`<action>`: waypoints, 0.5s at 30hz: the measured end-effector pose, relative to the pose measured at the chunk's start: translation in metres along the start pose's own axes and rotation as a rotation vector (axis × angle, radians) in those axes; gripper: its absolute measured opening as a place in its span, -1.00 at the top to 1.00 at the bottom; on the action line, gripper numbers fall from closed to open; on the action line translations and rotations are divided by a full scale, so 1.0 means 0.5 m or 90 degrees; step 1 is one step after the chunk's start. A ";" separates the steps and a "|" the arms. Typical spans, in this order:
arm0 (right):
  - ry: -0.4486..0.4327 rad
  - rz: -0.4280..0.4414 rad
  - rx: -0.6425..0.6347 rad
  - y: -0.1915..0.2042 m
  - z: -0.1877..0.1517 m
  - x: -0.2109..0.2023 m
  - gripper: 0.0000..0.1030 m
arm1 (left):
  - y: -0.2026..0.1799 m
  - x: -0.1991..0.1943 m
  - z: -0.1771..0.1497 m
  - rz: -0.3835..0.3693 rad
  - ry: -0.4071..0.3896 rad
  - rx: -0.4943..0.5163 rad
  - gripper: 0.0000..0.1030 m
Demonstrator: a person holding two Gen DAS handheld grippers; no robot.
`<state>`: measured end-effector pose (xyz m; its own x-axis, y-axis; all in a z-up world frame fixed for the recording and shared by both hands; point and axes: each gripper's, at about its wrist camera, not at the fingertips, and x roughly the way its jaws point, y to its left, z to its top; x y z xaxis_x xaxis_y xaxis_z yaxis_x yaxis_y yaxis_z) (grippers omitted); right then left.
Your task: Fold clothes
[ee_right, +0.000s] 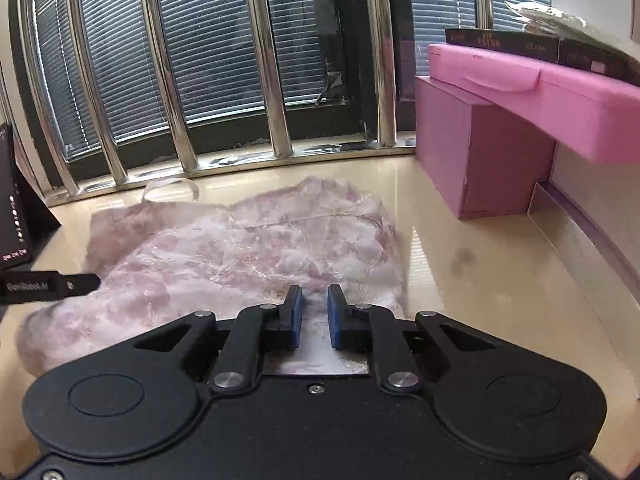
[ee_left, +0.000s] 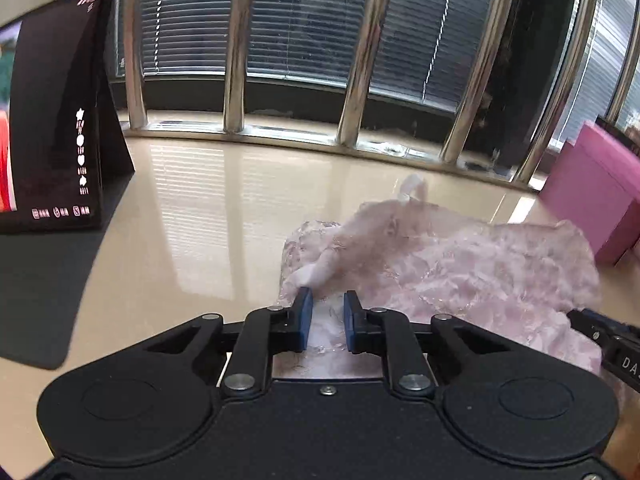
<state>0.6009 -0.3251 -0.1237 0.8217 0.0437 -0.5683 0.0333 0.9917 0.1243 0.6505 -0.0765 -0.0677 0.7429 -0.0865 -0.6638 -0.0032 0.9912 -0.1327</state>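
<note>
Now I see one pale pink lacy garment (ee_right: 240,248) beside two pink boxes (ee_right: 480,152), my left gripper (ee_left: 327,300) and right gripper (ee_right: 314,298) each narrowly parted over its near edge, clamping nothing.

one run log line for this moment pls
task: fold clothes | garment: pink garment crumpled on beige counter | left gripper: jaws narrow, fabric between | right gripper: same | grip: unclear

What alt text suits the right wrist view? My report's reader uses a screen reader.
The right gripper, jaws slightly apart, sits over the near edge of a crumpled pale pink garment on a glossy beige table. Pink boxes stand right, barred window behind.
</note>
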 end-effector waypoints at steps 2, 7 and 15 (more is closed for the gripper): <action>0.011 0.001 -0.006 -0.001 0.013 -0.010 0.50 | -0.005 -0.023 0.016 -0.001 0.007 -0.010 0.39; -0.055 0.016 -0.012 -0.006 0.041 -0.109 -1.00 | -0.006 -0.130 0.031 0.006 -0.088 -0.023 -1.00; -0.022 -0.002 -0.051 0.053 -0.022 -0.208 -1.00 | 0.024 -0.254 -0.038 0.024 -0.071 -0.017 -1.00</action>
<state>0.5103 -0.3018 -0.0703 0.8407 0.0375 -0.5402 -0.0087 0.9984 0.0558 0.5432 -0.0555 0.0010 0.8120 -0.0361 -0.5826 -0.0488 0.9904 -0.1294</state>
